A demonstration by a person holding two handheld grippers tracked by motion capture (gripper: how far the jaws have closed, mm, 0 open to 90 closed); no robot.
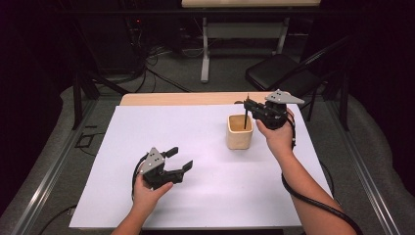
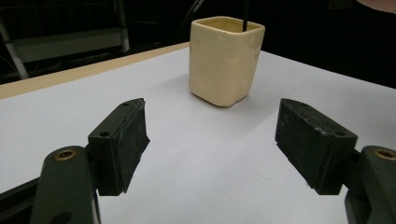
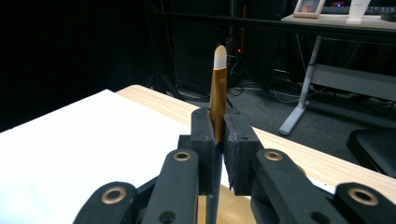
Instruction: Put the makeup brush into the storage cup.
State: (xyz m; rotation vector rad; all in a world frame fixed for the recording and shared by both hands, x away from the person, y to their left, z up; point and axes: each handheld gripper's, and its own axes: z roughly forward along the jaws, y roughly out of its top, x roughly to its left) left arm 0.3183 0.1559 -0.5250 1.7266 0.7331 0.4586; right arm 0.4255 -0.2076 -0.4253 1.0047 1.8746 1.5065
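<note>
Dark surroundings with a folding chair and a desk frame lie beyond the white-covered worktop, whose far edge shows bare wood. Toward the far right of it stands a cream, square-sided ceramic cup. The right gripper hovers just above and behind the cup, its jaws pinched tight on a slim pen with a brown barrel and a pale tip; the pen stands upright, and its dark lower part already reaches down into the cup's mouth. The left gripper rests at the near left, well apart from the cup, jaws spread wide and holding nothing.

By my reading the job is almost finished: the pen is lined up and partly inside, and what remains is to lower it a little further, let go and draw the hand away.

From the right gripper view one learns the pen's colours and how squarely the pads clamp it, which the high view cannot resolve. From the left gripper view the cup's glossy side shows, with a thin dark shaft rising out of its opening.
</note>
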